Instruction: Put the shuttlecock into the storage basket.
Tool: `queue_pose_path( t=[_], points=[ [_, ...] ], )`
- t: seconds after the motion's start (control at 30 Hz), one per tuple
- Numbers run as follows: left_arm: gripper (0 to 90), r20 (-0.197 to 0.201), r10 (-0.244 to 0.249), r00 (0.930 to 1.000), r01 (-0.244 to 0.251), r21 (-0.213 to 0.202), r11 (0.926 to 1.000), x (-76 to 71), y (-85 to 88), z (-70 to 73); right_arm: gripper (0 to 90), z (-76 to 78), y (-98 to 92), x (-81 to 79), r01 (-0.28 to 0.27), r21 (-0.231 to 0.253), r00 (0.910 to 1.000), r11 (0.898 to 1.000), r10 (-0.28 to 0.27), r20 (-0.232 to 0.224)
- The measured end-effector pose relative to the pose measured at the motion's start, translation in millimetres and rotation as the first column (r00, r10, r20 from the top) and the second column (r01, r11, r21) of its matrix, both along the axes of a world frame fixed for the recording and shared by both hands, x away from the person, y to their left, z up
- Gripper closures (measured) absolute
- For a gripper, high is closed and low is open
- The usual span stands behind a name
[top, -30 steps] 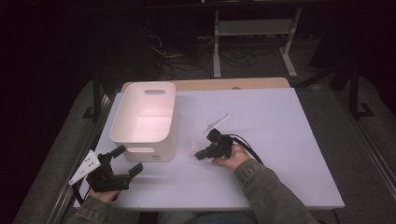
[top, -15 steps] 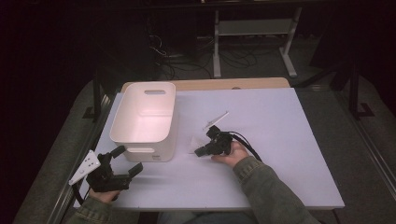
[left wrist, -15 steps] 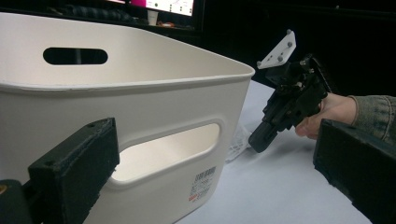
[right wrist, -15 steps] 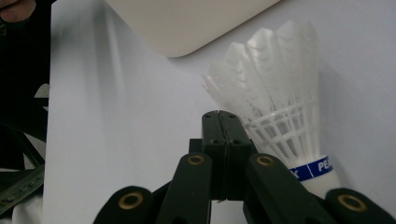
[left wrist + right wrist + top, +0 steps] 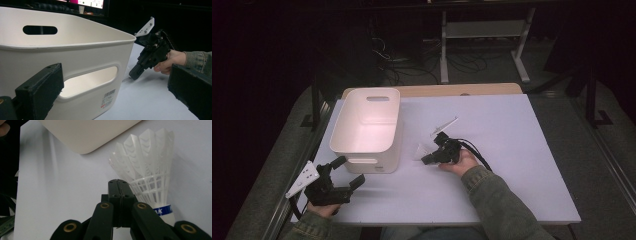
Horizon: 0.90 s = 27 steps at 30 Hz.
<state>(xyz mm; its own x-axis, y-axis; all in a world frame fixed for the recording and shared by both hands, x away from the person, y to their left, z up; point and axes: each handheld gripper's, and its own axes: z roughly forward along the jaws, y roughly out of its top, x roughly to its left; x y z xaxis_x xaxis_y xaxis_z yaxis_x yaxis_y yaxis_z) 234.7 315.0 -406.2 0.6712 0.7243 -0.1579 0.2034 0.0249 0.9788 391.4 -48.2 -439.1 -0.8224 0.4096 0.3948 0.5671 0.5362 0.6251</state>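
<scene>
A white shuttlecock (image 5: 147, 170) with a blue band at its cork lies on the white table, just right of the bin's corner, and it appears small in the high view (image 5: 419, 151). My right gripper (image 5: 118, 182) is shut, its jaws pressed flat together with nothing between them. Its tip is low beside the shuttlecock, left of the cork. In the high view the right gripper (image 5: 426, 160) points left toward the bin. My left gripper (image 5: 348, 171) stands open at the table's front left, facing the bin's near wall (image 5: 115, 82).
A white plastic bin (image 5: 341, 127) with handle slots (image 5: 75, 45) stands at the left of the white table top (image 5: 512, 165). Its inside looks bare. Dark floor, cables and a metal stand lie beyond the far edge.
The right gripper has shifted only very slightly beside the shuttlecock. The left gripper has kept still.
</scene>
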Motion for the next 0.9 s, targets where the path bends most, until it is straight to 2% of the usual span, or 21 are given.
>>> queue_pose_path(
  t=[0.27,0.43,0.9],
  points=[
    [0.0,-0.001,0.000,1.0000,0.000,-0.002,1.0000,-0.2,-0.1,0.0,88.6,-0.3,-1.3,1.4,0.001,0.007,1.0000,1.000,-0.001,0.003],
    [0.0,0.000,0.000,1.0000,0.000,-0.001,1.0000,-0.2,0.0,0.1,88.6,-0.5,-1.0,1.4,0.014,0.007,0.9998,1.000,-0.014,-0.011],
    [0.0,-0.002,0.001,1.0000,-0.001,-0.004,1.0000,-0.2,-0.1,0.0,88.6,-2.1,-1.1,2.4,0.021,0.002,0.9998,1.000,-0.021,0.001]
  ],
)
